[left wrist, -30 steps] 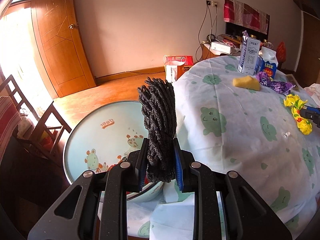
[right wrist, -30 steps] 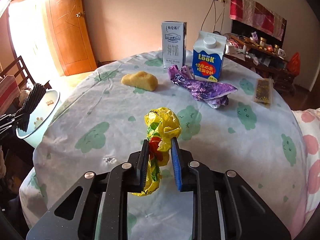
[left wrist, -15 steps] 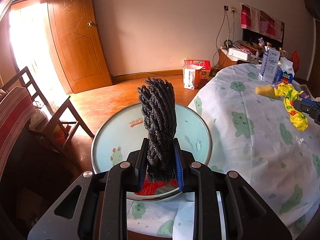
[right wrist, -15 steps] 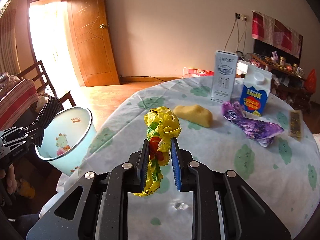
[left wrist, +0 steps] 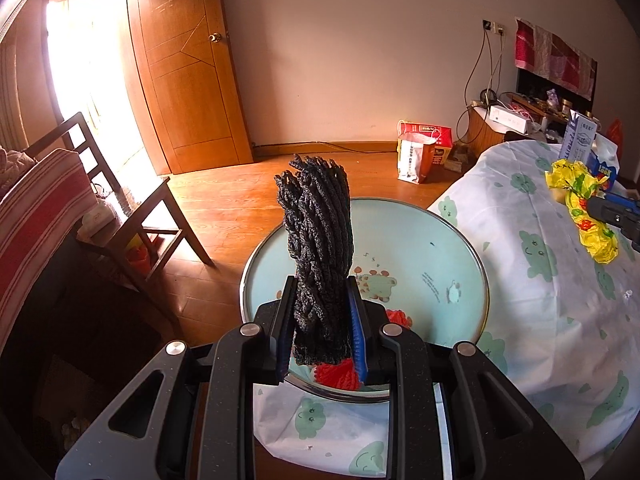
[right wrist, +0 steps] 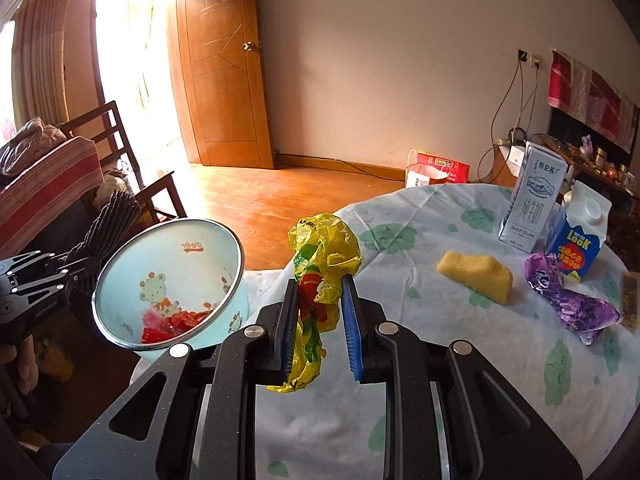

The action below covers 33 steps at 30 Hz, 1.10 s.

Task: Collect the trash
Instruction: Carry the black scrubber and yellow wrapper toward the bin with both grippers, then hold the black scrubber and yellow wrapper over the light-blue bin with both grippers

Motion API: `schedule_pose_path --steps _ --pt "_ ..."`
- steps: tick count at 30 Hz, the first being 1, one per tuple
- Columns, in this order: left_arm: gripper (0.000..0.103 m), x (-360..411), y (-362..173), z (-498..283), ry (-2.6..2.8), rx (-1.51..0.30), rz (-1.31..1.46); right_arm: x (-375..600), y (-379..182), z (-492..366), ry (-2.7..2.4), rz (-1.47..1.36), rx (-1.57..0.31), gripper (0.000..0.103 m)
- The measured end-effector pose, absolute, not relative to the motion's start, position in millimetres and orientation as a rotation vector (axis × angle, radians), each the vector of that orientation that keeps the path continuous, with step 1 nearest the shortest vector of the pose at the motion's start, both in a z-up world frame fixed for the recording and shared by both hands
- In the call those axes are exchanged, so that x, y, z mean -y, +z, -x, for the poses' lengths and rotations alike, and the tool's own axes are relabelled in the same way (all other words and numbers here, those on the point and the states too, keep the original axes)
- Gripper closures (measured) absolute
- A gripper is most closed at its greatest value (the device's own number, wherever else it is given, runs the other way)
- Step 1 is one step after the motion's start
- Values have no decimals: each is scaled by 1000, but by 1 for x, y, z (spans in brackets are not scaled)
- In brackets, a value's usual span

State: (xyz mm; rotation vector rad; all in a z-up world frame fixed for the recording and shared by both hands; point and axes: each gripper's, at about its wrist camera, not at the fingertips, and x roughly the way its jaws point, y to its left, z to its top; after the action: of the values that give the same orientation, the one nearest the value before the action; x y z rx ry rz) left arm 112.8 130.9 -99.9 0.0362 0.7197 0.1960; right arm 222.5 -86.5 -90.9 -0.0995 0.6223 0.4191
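A: What do the two grippers hold?

B: The left gripper (left wrist: 320, 320) has its jaws clenched on one black knitted bundle (left wrist: 316, 248). It stands upright between the blue pads, above the mouth of one pale blue bucket (left wrist: 460, 240). The right gripper (right wrist: 320, 328) holds one crumpled yellow plastic bag (right wrist: 324, 248), but the jaws look a little apart: the bag lies against the left pad, and I cannot tell if the right pad touches it.

A: Where is the bucket?

B: It is just beside the edge of the bench (right wrist: 420, 360), on the left side. In the right wrist view I see red wrappers (right wrist: 172, 326) on its bottom; I cannot count them.

A: And what lies on the bench?

B: A white cloth with green cloud faces covers it. Farther back I count one yellow sponge-like piece (right wrist: 476, 276), one purple wrapper (right wrist: 568, 300), and two cartons: one white milk carton (right wrist: 532, 200) and one blue carton (right wrist: 576, 240) marked "LOOK", both upright and close together. One small dark packet (right wrist: 630, 300) is at the right edge.

A: And behind?

B: One wooden chair (left wrist: 132, 220), one open wooden door (left wrist: 188, 72), and paper bags (left wrist: 424, 156) on the floor by the wall.
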Motion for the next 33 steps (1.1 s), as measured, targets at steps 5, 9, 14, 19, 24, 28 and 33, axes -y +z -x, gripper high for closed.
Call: schedule_pose_path --steps 5,9,14,19,24,28,33 --pt "80 -139 -102 -115 211 -724 -31 74 -91 -227 436 116 -624 81" --pt "80 -145 -103 -116 228 -728 -24 66 -91 -229 451 130 -622 81" --pt "80 -153 -104 -117 244 -730 -18 55 -92 -233 466 139 -623 81" --pt "80 -160 -103 -118 255 -732 -12 42 -95 -236 480 152 -631 81" --pt "80 -164 -102 -117 261 -730 -7 30 -97 -238 495 165 -637 81" --pt "80 -166 -100 -117 265 -728 -3 22 -98 -239 506 175 -639 81" --pt "80 -169 -99 -116 269 -726 1 13 -99 -239 520 182 -640 81"
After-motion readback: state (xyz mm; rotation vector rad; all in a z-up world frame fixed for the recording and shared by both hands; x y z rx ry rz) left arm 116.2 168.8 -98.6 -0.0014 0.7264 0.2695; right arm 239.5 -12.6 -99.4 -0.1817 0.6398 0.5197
